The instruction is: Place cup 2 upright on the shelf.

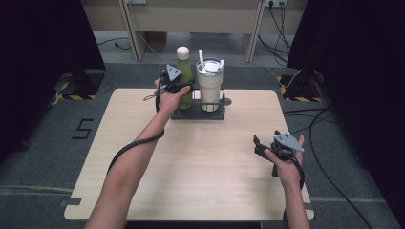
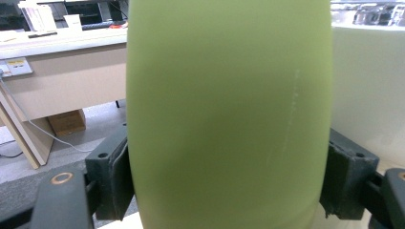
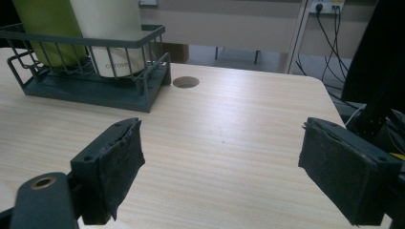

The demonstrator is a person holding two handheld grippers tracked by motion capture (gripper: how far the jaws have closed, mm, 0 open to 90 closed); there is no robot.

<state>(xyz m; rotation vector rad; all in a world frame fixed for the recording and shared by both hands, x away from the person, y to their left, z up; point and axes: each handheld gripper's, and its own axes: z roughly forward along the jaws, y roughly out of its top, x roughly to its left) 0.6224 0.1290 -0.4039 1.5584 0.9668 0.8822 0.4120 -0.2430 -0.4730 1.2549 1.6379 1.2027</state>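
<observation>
Bare wooden tabletop (image 1: 200,162) fills the centre and bottom of the high view, open to passage. At top centre a dark wire rack (image 1: 198,113) holding a green bottle (image 1: 184,76) and cream tumbler (image 1: 210,83) blocks the way.

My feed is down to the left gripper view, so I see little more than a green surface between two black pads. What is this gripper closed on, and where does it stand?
Observer: A tall green metal bottle with a cream cap, standing in a dark wire rack at the table's far edge.
Operator: Anything beside it?
Observer: Yes, a cream tumbler with a clear lid and white straw shares the rack, close on the bottle's right.
Operator: And my other hand?
Observer: The right gripper is open over bare wood near the table's right edge, holding nothing.
</observation>
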